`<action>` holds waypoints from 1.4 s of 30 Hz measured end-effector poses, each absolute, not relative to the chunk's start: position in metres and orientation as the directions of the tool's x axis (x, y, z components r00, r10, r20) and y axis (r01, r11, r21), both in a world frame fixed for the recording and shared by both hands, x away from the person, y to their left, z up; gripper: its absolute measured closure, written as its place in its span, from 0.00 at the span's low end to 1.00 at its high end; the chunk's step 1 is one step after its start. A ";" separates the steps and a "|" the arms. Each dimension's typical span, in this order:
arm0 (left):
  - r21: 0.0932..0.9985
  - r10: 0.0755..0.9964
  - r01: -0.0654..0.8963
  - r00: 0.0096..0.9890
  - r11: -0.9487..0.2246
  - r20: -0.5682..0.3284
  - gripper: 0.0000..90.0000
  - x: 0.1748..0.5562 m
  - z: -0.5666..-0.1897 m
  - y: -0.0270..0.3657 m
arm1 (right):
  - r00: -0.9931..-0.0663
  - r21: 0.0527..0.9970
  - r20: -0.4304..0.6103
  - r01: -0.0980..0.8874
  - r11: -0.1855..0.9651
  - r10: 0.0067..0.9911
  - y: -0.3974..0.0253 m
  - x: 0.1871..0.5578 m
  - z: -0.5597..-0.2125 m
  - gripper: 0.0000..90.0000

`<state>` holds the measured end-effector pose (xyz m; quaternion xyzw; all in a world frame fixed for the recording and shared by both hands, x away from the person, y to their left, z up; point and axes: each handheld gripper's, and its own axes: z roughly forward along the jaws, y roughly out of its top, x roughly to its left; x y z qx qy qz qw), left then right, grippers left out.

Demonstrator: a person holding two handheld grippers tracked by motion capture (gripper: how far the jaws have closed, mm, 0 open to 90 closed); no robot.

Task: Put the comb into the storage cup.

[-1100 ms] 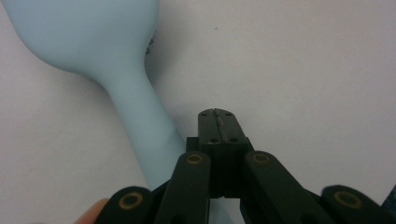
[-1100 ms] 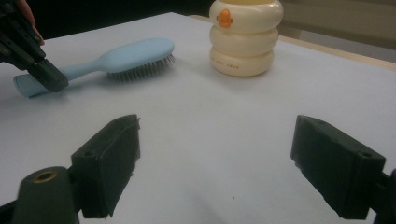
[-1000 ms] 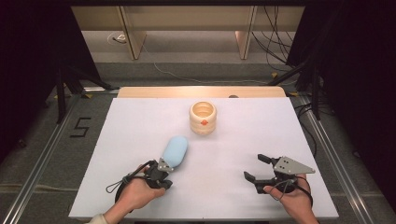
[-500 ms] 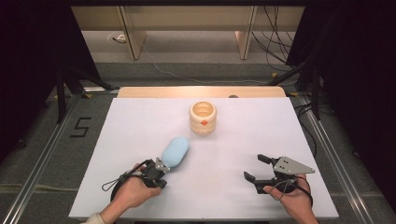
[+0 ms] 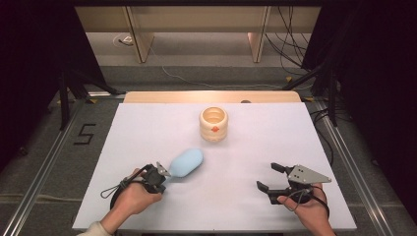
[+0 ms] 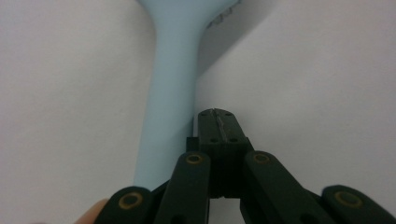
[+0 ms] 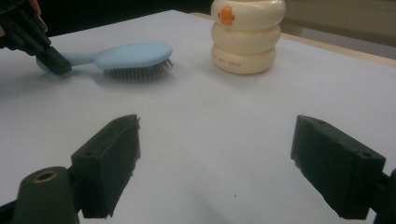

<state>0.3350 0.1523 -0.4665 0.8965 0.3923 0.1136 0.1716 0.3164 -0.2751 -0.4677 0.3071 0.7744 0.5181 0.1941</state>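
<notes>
A light blue hairbrush (image 5: 188, 162) lies bristles down on the white table, head toward the far right. Its handle (image 6: 173, 84) runs along the left side of my left gripper (image 6: 217, 123), whose jaws are shut together beside the handle with nothing between them. In the high view that gripper (image 5: 162, 172) sits at the handle's end, and the right gripper view shows it (image 7: 53, 60) touching the brush (image 7: 133, 55). My right gripper (image 5: 268, 177) hovers open and empty at the near right (image 7: 217, 163). A cream ringed pot (image 5: 213, 124) with an orange mark stands upright at centre.
The white table top (image 5: 147, 128) ends in a wooden strip (image 5: 211, 97) at the far edge. Grey floor with rails runs along both sides, and cables lie at the far right. The pot (image 7: 246, 35) stands beyond the brush head.
My left hand has shifted left and the brush's handle end swung left with it, so the brush now lies more sideways. The right gripper has barely moved.
</notes>
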 end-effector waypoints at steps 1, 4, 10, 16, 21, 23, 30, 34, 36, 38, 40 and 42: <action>0.397 0.742 0.664 0.666 -0.633 0.069 1.00 0.335 -0.466 0.152 | -0.736 0.922 0.018 0.275 0.275 0.677 -0.275 0.316 -0.468 0.18; 0.404 0.751 0.668 0.656 -0.625 0.077 1.00 0.337 -0.467 0.156 | -0.736 0.922 0.019 0.276 0.273 0.677 -0.275 0.316 -0.468 0.18; 0.403 0.743 0.659 0.664 -0.635 0.085 1.00 0.337 -0.468 0.157 | -0.736 0.922 0.018 0.275 0.274 0.677 -0.275 0.316 -0.468 0.18; 0.420 0.734 0.648 0.676 -0.635 0.068 1.00 0.336 -0.466 0.157 | -0.735 0.921 0.018 0.276 0.275 0.677 -0.275 0.316 -0.468 0.18; 0.438 0.706 0.624 0.707 -0.647 0.035 0.88 0.330 -0.461 0.157 | -0.735 0.922 0.020 0.277 0.272 0.678 -0.275 0.316 -0.467 0.18; 0.450 0.705 0.622 0.709 -0.641 0.025 0.82 0.329 -0.458 0.157 | -0.736 0.921 0.018 0.275 0.274 0.677 -0.276 0.316 -0.468 0.18; 0.552 0.688 0.568 0.725 -0.611 0.017 0.37 0.325 -0.446 0.159 | -0.735 0.921 0.023 0.279 0.272 0.678 -0.276 0.316 -0.468 0.18; 0.560 0.681 0.552 0.731 -0.617 0.030 0.20 0.327 -0.446 0.160 | -0.736 0.919 0.022 0.281 0.275 0.676 -0.275 0.317 -0.468 0.18; 0.551 0.672 0.542 0.739 -0.634 0.045 0.16 0.328 -0.447 0.162 | -0.736 0.919 0.023 0.281 0.275 0.676 -0.275 0.317 -0.468 0.18; 0.556 0.665 0.534 0.746 -0.637 0.045 0.12 0.330 -0.448 0.164 | -0.736 0.919 0.023 0.282 0.275 0.677 -0.275 0.317 -0.468 0.18; 0.564 0.645 0.513 0.763 -0.647 0.046 0.04 0.333 -0.449 0.166 | -0.737 0.920 0.022 0.280 0.275 0.675 -0.276 0.317 -0.469 0.18; 0.563 0.636 0.502 0.770 -0.656 0.055 0.01 0.334 -0.449 0.167 | -0.736 0.920 0.023 0.281 0.274 0.676 -0.275 0.317 -0.469 0.18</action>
